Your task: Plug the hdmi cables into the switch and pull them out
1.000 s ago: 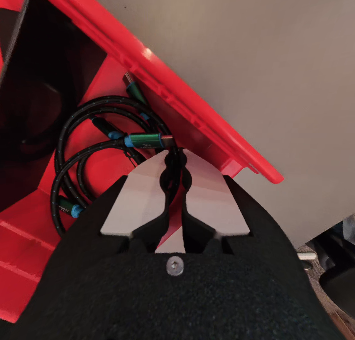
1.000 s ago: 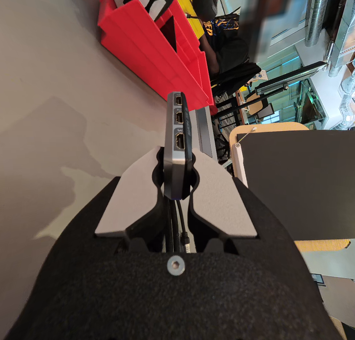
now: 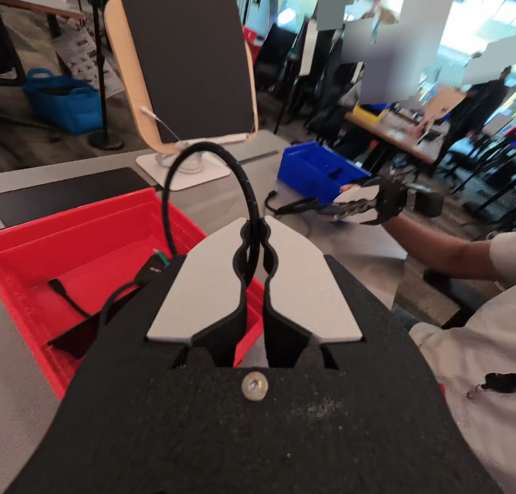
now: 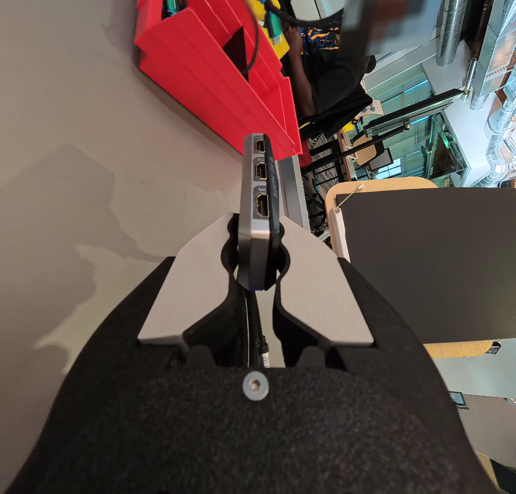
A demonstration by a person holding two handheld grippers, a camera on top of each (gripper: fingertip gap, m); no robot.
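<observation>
Left gripper (image 3: 254,230) clamped on a braided HDMI cable (image 3: 240,173) lifted in an arch above the red bin (image 3: 83,229), green-shelled plug (image 4: 275,23) dangling well behind the grip. Right gripper (image 4: 257,240) closed on the grey HDMI switch (image 4: 258,201), held edge-up over the grey tabletop (image 4: 83,117), three ports empty. Best regripped near the plug, then squared to a port before pushing in.

Bright daylight floods the background windows; left view smears with motion blur, edges bow, soft tabletop shadows.
</observation>
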